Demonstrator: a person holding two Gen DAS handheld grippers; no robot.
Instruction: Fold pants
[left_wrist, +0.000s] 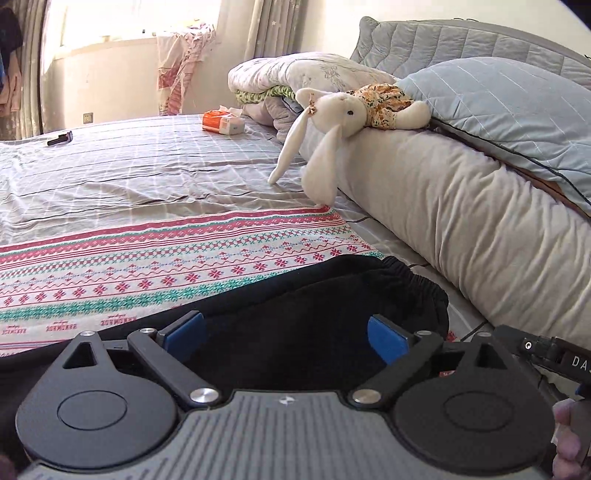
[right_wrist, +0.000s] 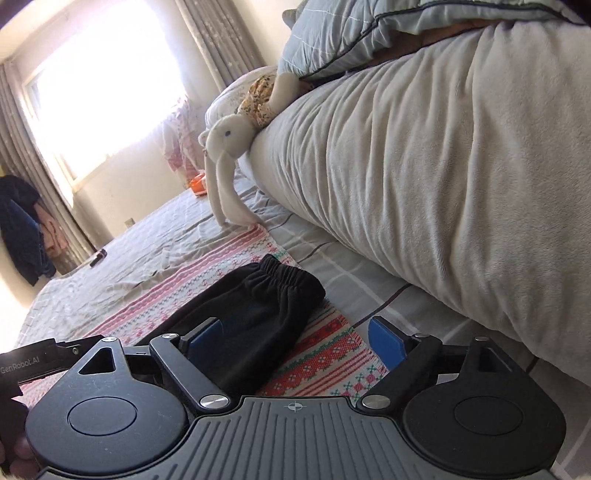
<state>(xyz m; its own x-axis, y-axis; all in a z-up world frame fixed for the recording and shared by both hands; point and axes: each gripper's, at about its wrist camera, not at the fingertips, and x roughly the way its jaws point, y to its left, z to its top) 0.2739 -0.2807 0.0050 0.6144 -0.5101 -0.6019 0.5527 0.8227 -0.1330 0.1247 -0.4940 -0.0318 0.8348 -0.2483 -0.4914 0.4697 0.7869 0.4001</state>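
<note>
Two grippers: both in view, both with jaws spread wide, neither holding anything.
Left gripper (left_wrist: 286, 334): blue pads apart, low over the black pants (left_wrist: 332, 295); whether the pads touch the cloth, cannot tell.
Right gripper (right_wrist: 295, 338): blue pads apart; left pad sits over the pants' near end, right pad over the patterned cloth (right_wrist: 325, 354); contact unclear.
Pants location: lying on the patterned cloth, which is spread on the bed sheet (left_wrist: 147, 162), just beside the long beige bolster (left_wrist: 461, 221).
Pants state: elastic waistband (right_wrist: 291, 280) faces away from the right wrist camera; from that view the garment reads as a narrow compact strip, likely already folded lengthwise, leg over leg. Judgement only, the layers are not clearly visible.
Far end of pants: runs off under the grippers, hidden in both views.
Progress: guess is mid-task; one lengthwise fold looks done, crosswise fold(s) bringing hems to waistband look left.
Next move needs: closing each gripper on an edge of the fabric, catching all layers, not the patterned cloth beneath.
Risk: pinching the patterned cloth along with the pants; soft fabric slipping out of a shallow grip.
Clutter: stuffed rabbit (left_wrist: 343, 110) draped over the bolster end, well apart from the pants; tissue pack (left_wrist: 223, 122) far across the bed.
</note>
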